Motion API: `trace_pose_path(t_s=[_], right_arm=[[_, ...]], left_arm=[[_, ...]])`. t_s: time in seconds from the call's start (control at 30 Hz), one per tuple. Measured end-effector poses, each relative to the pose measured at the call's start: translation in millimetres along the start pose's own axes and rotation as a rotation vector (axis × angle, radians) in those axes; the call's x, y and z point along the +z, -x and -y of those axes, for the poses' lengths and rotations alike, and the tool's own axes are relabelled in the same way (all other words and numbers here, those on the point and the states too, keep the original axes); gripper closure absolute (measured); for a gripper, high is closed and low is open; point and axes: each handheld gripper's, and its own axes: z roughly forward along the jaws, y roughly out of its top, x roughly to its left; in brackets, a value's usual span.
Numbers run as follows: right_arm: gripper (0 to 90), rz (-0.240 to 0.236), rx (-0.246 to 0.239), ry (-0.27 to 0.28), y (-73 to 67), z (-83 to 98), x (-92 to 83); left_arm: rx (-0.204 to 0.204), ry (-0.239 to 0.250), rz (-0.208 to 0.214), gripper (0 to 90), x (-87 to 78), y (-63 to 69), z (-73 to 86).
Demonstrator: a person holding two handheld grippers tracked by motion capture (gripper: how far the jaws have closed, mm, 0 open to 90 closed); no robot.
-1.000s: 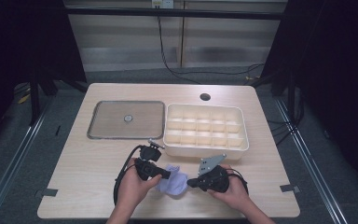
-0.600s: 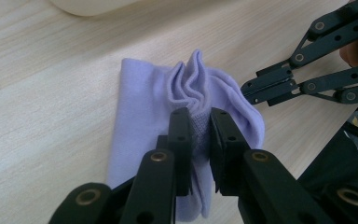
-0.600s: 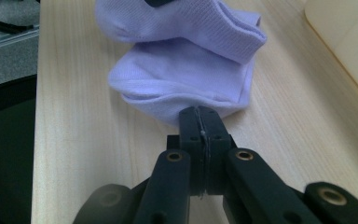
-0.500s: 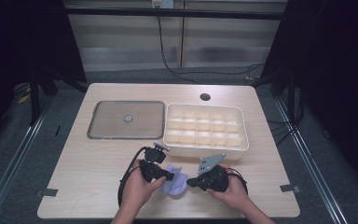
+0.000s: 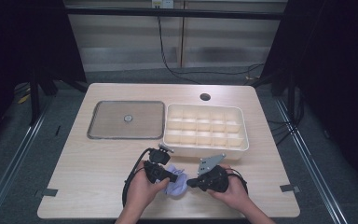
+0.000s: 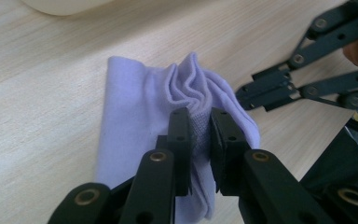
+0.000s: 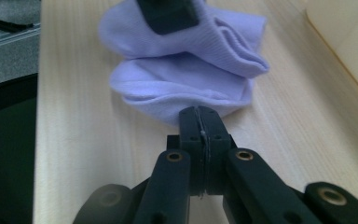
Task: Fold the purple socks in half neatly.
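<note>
Sock [image 5: 176, 185] on table [image 5: 84, 182] near front edge; compartment box [image 5: 206, 126] behind it, flat tray [image 5: 126, 119] left of box.

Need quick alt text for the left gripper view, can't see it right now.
The left gripper pinches a bunched fold of a lilac sock lying on the wooden table. The right gripper reaches in from the upper right to the sock's far edge.
</note>
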Motion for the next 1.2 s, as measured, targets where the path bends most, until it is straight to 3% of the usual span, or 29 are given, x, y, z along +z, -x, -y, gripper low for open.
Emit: trace_pose_path(t_s=[0.13, 0.3, 0.87, 1.0, 1.07, 1.2], right_arm=[[89.5, -0.016, -0.027, 0.001, -5.3, 0.0, -3.3], [89.5, -0.041, -0.027, -0.008, -9.5, 1.3, -1.8], [89.4, -0.015, -0.003, -0.021, -3.0, -1.0, 6.7], [89.3, -0.016, -0.009, -0.022, -2.5, -0.8, 6.8], [89.3, -0.016, -0.01, -0.022, -2.5, -0.8, 6.8], [89.1, -0.017, -0.011, -0.023, -2.9, -0.4, 6.6]], left_arm=[[0.001, 0.003, -0.007, 79.5, -0.1, 0.1, 1.0], [0.002, 0.003, -0.011, 79.5, 0.5, 1.2, 1.4], [0.024, 0.008, 0.006, 79.5, 3.2, 9.6, -0.7], [0.028, 0.005, -0.005, 79.2, 7.1, 10.0, -0.1], [0.052, -0.008, -0.033, 79.0, 8.9, 11.4, 0.3], [0.062, -0.017, -0.028, 78.1, 14.2, 13.4, 2.5]])
